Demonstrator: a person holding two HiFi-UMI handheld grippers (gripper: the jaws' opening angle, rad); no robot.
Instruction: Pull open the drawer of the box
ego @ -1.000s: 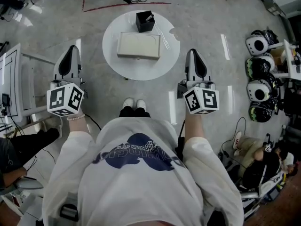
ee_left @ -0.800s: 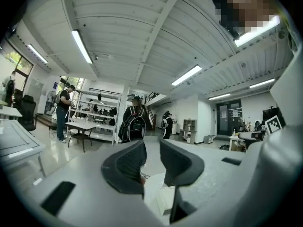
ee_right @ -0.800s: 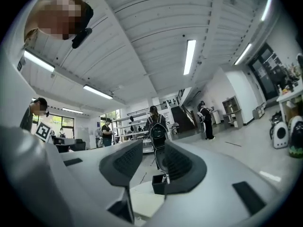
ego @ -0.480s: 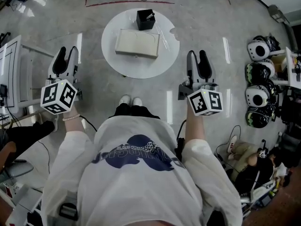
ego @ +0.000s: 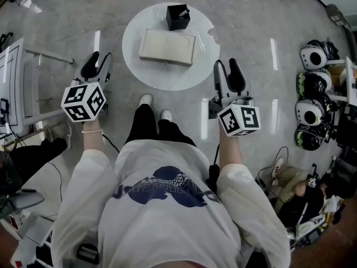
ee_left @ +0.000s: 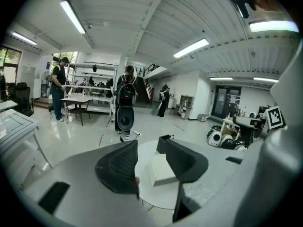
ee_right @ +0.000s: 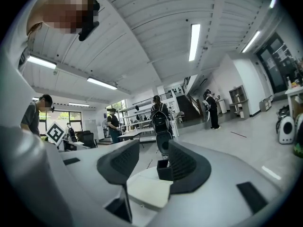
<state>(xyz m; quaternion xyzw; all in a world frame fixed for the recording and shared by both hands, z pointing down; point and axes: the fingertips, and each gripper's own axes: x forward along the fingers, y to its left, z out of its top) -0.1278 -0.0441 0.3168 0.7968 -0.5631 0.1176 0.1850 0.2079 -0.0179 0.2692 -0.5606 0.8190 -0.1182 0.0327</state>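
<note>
Head view: left gripper [ego: 97,66] and right gripper [ego: 226,68] gape empty near round table [ego: 167,78] on glossy floor [ego: 251,15].

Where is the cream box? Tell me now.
Head view: the cream box lies centred on the round white table, straight ahead of the person, with a black container just beyond its right end.

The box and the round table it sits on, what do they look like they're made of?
The box: cream, matte, with softly rounded edges and no visible grain, so probably moulded plastic, though painted wood is possible. The round table: a smooth, uniform white top with a slight sheen, most likely laminate or painted board. The pictures don't settle which.
</note>
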